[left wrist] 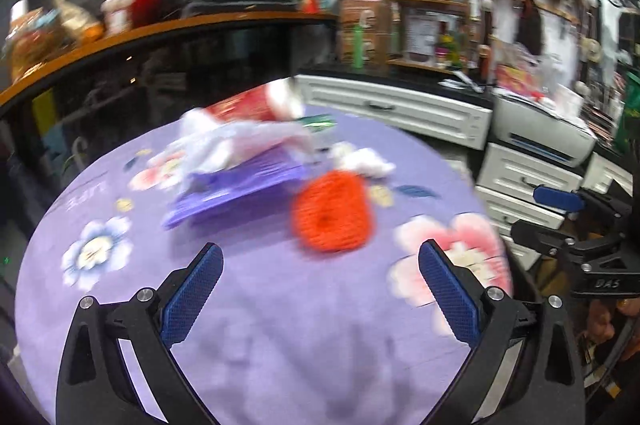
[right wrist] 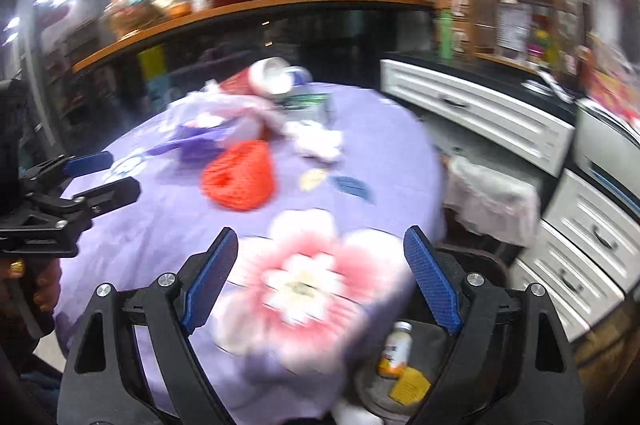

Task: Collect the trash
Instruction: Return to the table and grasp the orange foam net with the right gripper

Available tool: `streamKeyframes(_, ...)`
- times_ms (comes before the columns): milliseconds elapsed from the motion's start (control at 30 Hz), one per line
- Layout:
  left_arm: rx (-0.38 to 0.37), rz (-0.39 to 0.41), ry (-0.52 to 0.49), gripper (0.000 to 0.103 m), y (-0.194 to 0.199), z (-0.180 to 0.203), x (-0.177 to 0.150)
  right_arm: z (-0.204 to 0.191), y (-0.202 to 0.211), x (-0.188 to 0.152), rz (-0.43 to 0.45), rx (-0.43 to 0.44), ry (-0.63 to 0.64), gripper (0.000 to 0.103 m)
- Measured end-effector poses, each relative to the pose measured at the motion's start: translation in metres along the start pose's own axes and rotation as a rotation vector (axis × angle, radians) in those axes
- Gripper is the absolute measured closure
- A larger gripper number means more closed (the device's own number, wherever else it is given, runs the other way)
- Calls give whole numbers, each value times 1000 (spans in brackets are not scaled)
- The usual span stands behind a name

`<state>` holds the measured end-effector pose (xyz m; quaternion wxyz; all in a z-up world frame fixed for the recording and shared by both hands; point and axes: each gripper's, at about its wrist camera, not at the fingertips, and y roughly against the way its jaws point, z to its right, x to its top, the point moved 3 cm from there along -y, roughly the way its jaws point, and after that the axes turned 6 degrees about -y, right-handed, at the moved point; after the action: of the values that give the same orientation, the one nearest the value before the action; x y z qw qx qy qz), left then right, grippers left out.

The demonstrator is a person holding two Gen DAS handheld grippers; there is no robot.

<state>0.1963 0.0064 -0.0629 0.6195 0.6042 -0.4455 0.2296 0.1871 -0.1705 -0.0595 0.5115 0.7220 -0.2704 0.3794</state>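
left gripper (left wrist: 320,265) jaws spread wide, nothing between them, hanging over near edge of purple floral tablecloth (left wrist: 260,345). right gripper (right wrist: 320,257) also gaping, empty. trash pile: purple wrapper (left wrist: 236,185), orange mesh bag (left wrist: 332,213), tipped red cup (right wrist: 260,77) mouth facing right, far side.
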Motion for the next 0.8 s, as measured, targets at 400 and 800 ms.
streamKeyframes(400,65,-57,3,6,-4,-63,-26,-69,-90,21,-191,84,146,19)
streamKeyframes(800,59,-51,-44,6,-17,-70,-18,-80,-157,38,-299,90,189,19)
